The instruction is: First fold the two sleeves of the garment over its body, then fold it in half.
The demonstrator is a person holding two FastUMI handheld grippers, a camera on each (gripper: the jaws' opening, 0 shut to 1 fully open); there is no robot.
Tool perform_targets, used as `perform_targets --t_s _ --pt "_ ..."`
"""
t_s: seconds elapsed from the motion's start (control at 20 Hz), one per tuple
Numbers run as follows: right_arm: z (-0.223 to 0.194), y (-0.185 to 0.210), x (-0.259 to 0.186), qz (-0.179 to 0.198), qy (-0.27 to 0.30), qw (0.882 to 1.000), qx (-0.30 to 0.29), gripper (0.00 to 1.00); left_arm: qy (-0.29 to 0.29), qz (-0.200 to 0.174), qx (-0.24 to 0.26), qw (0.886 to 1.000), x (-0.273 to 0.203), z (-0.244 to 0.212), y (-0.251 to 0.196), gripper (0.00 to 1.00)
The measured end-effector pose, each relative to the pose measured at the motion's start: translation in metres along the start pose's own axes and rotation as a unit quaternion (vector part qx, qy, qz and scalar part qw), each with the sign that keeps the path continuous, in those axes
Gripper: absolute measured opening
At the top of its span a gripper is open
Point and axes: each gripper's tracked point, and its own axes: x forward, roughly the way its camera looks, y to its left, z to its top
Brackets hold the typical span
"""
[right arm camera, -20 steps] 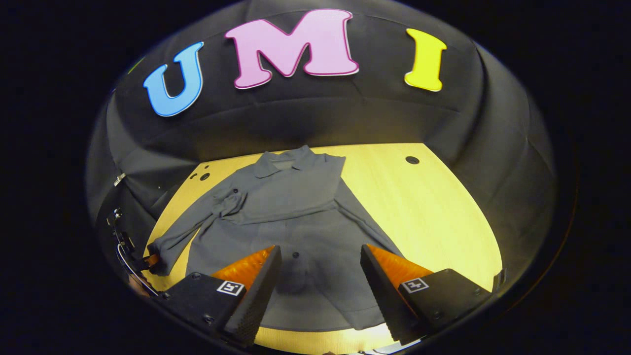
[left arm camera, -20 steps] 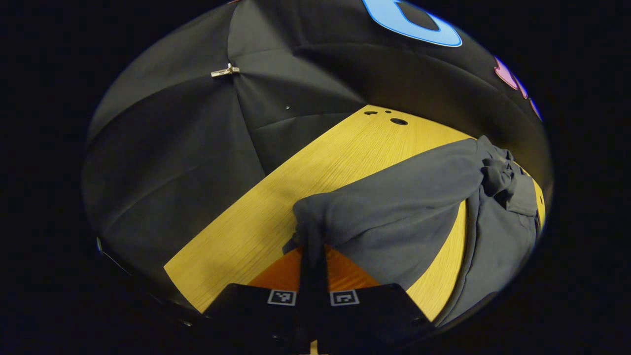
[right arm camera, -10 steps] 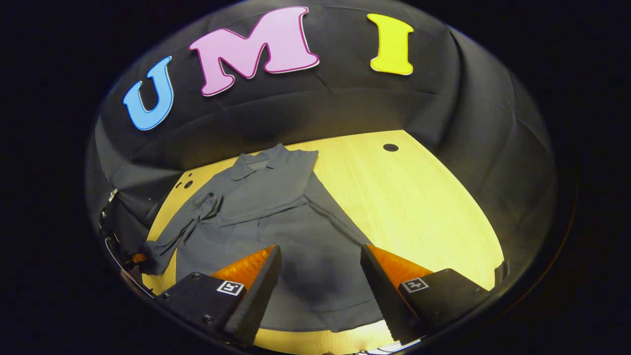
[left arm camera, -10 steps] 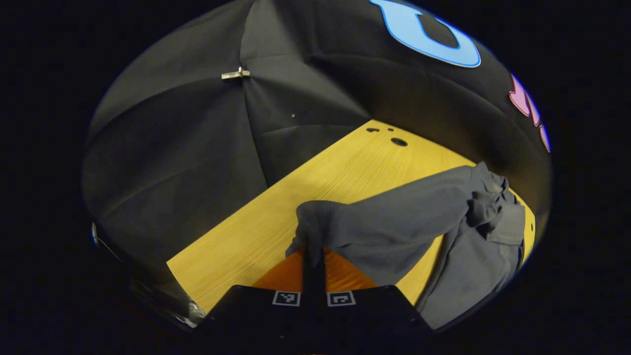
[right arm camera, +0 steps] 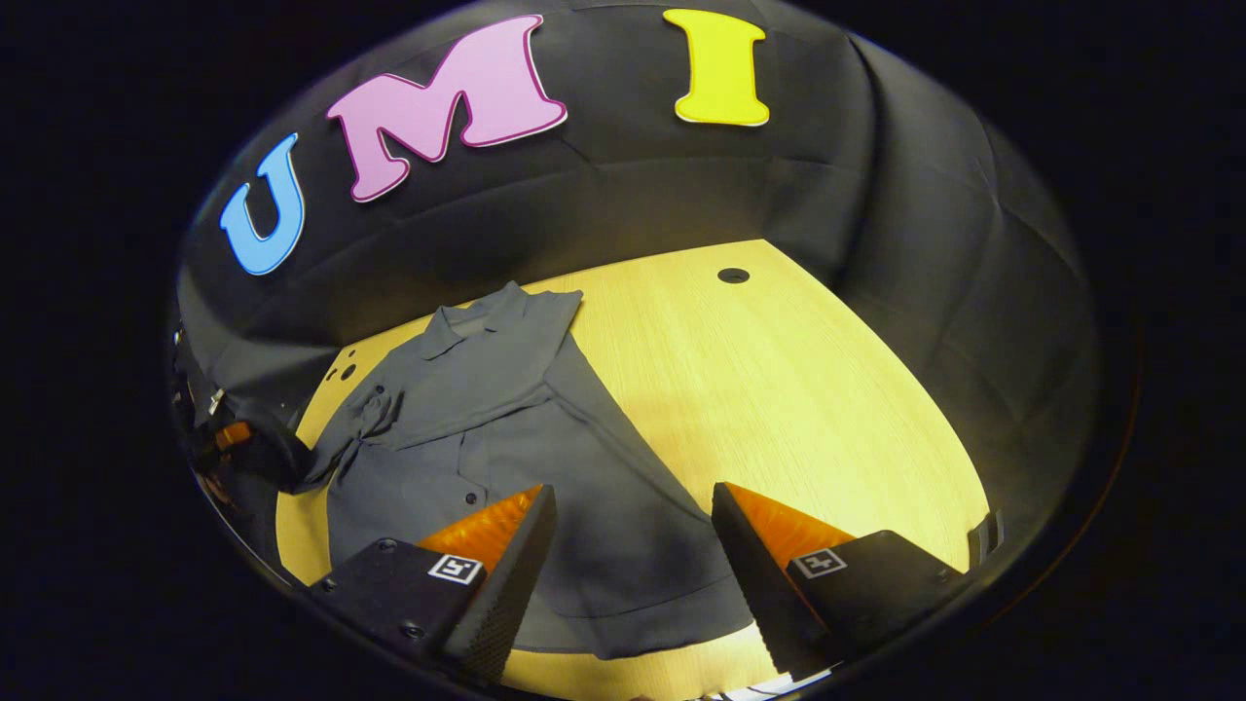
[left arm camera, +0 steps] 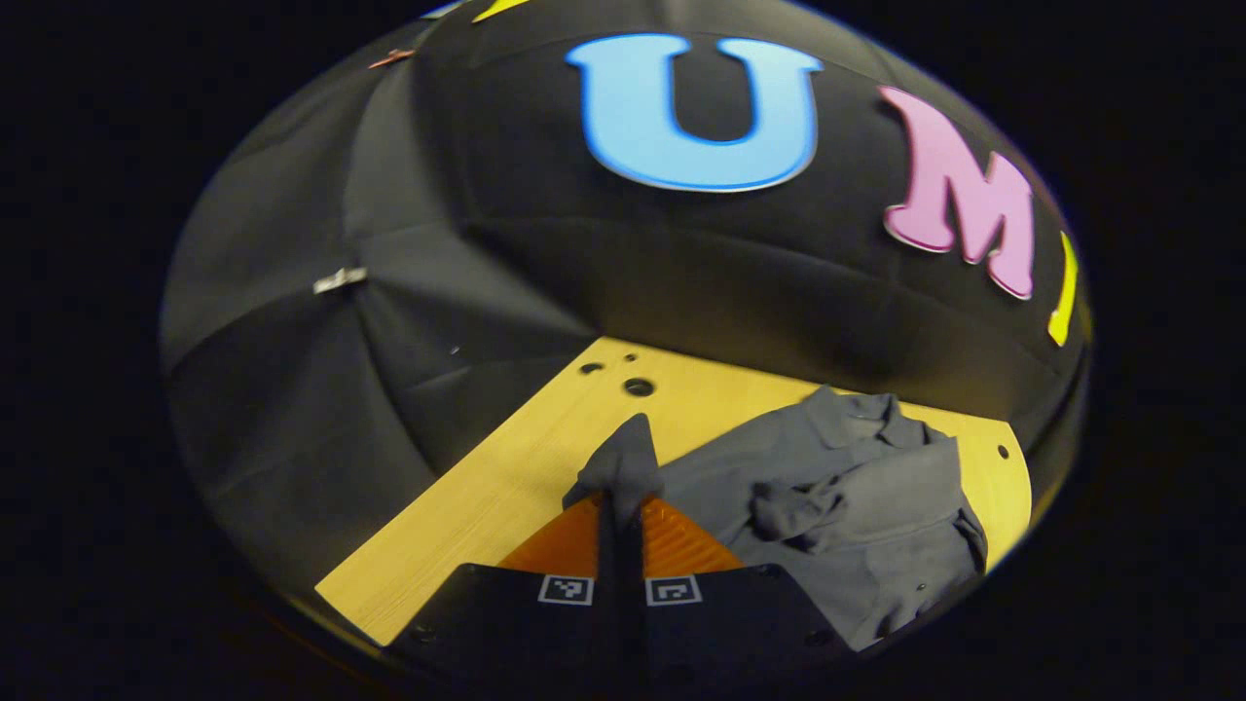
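A grey collared shirt point(right arm camera: 506, 419) lies flat on the wooden table point(right arm camera: 779, 389), collar toward the far wall. One sleeve is folded across its chest, the cuff bunched point(right arm camera: 375, 409). My left gripper point(left arm camera: 619, 506) is shut on the other sleeve's cuff point(left arm camera: 623, 462), which stands up from between the fingers above the table. The shirt's body point(left arm camera: 857, 516) spreads to its right. In the right gripper view that left gripper point(right arm camera: 229, 438) holds the sleeve end at the shirt's left side. My right gripper point(right arm camera: 633, 497) hangs open over the lower part of the shirt, touching nothing.
Round cable holes point(left arm camera: 639, 387) pierce the table near its far left corner, and another hole point(right arm camera: 733, 276) sits at the far right. Black cloth walls close in the table at the back and sides. Bare wood point(right arm camera: 827, 438) stretches right of the shirt.
My left gripper has raised the sleeve cuff and turned toward the shirt's body, so the sleeve no longer stretches out sideways. The right gripper has drifted slightly, still open.
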Motion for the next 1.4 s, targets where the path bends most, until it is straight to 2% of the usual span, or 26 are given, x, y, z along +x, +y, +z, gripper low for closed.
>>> perform_targets --t_s 0.3,0.45,0.5,0.8,0.95,1.3,1.4 --pt "-0.011 -0.017 0.003 0.006 0.02 1.0 0.004 0.99 -0.01 -0.112 0.007 0.994 0.015 0.017 -0.156 0.05" --pt "-0.019 -0.023 0.005 0.012 0.033 0.999 0.005 0.99 0.0 -0.15 0.021 0.988 0.019 0.013 -0.22 0.02" --pt "-0.022 -0.023 0.006 0.014 0.039 0.999 0.007 0.99 0.005 -0.163 0.03 0.986 0.02 0.007 -0.241 0.05" --pt "-0.036 -0.036 0.015 0.03 0.07 0.997 0.007 0.99 0.022 -0.228 0.05 0.972 0.019 -0.016 -0.346 0.05" --pt "-0.046 -0.043 0.019 0.038 0.089 0.995 0.008 0.99 0.041 -0.243 0.047 0.968 0.023 -0.035 -0.377 0.05" --pt "-0.067 -0.048 0.025 0.048 0.113 0.992 0.005 0.99 0.093 -0.234 0.029 0.967 0.036 -0.074 -0.409 0.07" --pt "-0.072 -0.047 0.024 0.048 0.12 0.992 0.007 0.99 0.102 -0.231 0.026 0.967 0.038 -0.078 -0.406 0.22"
